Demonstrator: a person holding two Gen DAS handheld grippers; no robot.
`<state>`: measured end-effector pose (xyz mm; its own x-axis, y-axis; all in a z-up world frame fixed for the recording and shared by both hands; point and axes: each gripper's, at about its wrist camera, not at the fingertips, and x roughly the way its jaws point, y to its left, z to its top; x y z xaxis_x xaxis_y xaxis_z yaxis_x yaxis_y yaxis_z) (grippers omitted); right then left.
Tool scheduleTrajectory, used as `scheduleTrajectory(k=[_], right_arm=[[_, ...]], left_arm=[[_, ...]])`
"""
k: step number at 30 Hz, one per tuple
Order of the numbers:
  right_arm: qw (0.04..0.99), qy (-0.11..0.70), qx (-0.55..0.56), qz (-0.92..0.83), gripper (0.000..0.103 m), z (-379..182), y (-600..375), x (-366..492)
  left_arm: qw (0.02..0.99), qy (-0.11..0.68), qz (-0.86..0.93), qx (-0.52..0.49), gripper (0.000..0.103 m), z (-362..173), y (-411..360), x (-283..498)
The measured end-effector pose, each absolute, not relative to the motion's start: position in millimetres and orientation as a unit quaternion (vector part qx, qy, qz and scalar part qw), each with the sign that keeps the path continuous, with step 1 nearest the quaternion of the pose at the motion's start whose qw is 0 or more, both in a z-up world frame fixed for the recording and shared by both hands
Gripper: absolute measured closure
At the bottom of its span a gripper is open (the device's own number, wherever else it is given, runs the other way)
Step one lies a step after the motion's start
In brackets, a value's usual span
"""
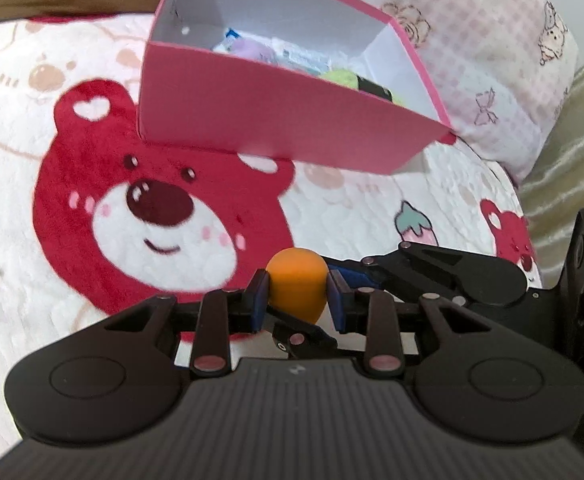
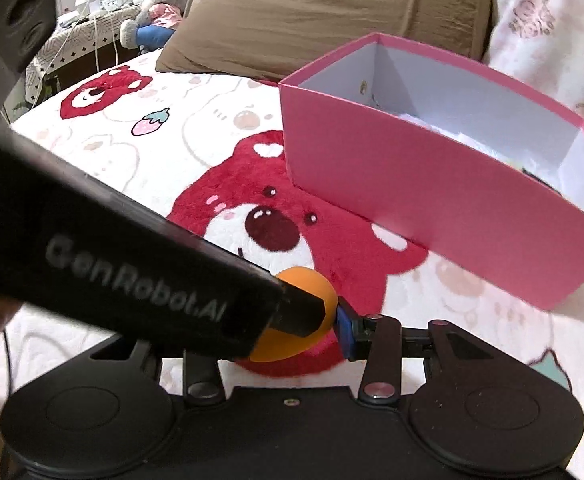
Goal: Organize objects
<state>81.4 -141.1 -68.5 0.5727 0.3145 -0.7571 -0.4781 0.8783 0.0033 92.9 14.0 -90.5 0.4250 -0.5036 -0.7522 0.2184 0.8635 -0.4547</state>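
The left wrist view shows a smooth, matte orange egg-shaped toy (image 1: 298, 286) clamped between the blue pads (image 1: 261, 300) of the left gripper (image 1: 298, 292), held above a fleecy white blanket (image 1: 32, 240) printed with red bears. The right gripper (image 1: 334, 270) reaches in from the right edge, its blue-padded tip touching the same toy. Beyond them a pink box (image 1: 276, 120) with a white inside sits on the blanket, partly tipped, holding small soft purple and green things (image 1: 252, 50) too blurred to name. A pale patterned pillow (image 1: 492, 40) lies behind the box.

The right wrist view shows the orange toy (image 2: 312, 284) again, with the right gripper's (image 2: 304, 320) visible blue pad (image 2: 344, 326) pressed on its right side; the other pad is hidden by the left gripper's black body (image 2: 132, 260), which crosses the view diagonally and covers much of the toy. Only this view shows a brown cushion (image 2: 292, 12) behind the pink box (image 2: 432, 200), and plush toys (image 2: 160, 4) on furniture at far left.
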Motion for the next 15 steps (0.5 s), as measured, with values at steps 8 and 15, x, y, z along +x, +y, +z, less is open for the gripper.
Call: scheduleTrajectory(k=[8, 15], right_arm=[[0.879, 0.411, -0.099, 0.221, 0.055, -52, -147, 58], [0.889, 0.397, -0.08, 0.213, 0.055, -42, -152, 57]], left_arm=[[0.832, 0.486, -0.231, -0.135, 0.073, -70, 4, 75], [0.837, 0.478, -0.236, -0.123, 0.073, -50, -2, 76]])
